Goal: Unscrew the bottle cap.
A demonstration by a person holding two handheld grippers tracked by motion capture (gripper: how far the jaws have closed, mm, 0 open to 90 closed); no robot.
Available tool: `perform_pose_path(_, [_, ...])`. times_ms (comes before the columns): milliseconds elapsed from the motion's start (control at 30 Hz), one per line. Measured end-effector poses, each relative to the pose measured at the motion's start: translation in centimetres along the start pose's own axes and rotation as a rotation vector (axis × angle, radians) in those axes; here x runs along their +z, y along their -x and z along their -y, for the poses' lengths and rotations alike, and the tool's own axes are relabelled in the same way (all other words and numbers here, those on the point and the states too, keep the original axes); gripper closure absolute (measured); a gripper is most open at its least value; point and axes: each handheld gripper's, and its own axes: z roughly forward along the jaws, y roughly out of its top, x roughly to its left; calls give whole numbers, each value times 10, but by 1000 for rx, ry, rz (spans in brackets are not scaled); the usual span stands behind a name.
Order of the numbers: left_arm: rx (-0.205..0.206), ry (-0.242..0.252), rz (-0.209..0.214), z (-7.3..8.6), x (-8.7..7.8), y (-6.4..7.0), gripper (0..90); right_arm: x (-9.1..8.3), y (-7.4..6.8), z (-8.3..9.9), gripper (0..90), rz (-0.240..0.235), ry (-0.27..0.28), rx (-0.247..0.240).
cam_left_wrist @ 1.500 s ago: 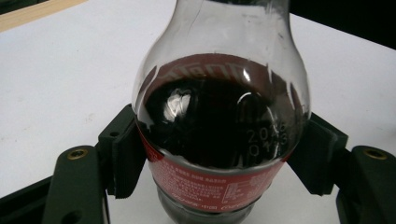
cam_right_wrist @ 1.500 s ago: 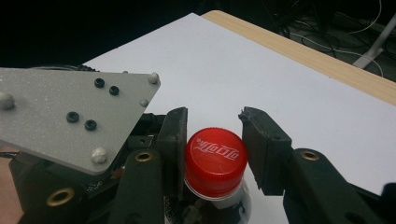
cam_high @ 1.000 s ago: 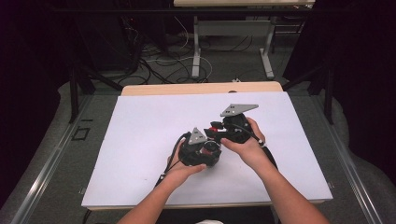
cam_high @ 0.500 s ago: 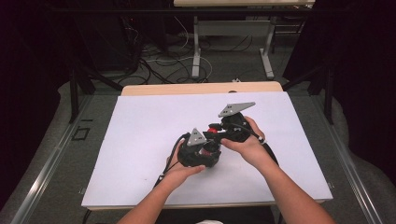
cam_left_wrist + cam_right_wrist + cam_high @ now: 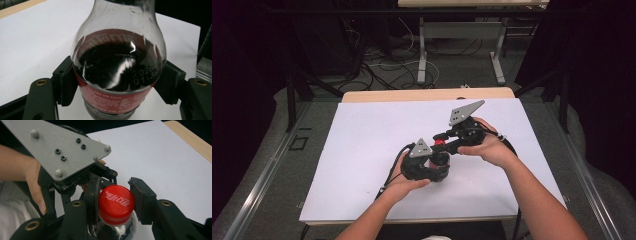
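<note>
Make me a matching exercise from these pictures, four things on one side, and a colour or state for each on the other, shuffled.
Things:
1. bottle cap
2. left tool
3. table cover
4. liquid in the bottle

States:
A. white
B. dark, almost black
C. red, between the right tool's jaws
D. clamped on the bottle's labelled body

Pairs: 1-C, 2-D, 3-A, 4-B

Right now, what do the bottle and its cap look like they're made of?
The bottle looks like clear glossy plastic, possibly glass: bright highlights, dark drink showing through, red printed label. The cap looks like red moulded plastic, smooth-topped with white lettering. Both grippers clamp them: left gripper, right gripper.
</note>
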Motion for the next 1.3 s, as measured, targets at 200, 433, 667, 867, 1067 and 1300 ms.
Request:
perform_pose_path(200, [-44,10,-48,-3,-1,-5,300,1,-19,-4,506,194,31,83])
perform_pose_path(433, [-67,8,-70,-3,-2,-5,299,6,-32,-5,553,307,54,123])
perform_pose_path(667, [-65,0,-74,-2,-1,-6,300,10,-28,-3,582,302,58,134])
perform_pose_path(867, [-63,-14,-61,-2,-4,-7,301,11,-21,-3,614,250,61,134])
perform_pose_path(1067, [-31,9,-21,0,-5,-6,300,5,-8,-4,616,92,33,35])
perform_pose_path(1300, [-37,-6,-54,-3,-6,-6,300,2,-6,-4,558,78,53,26])
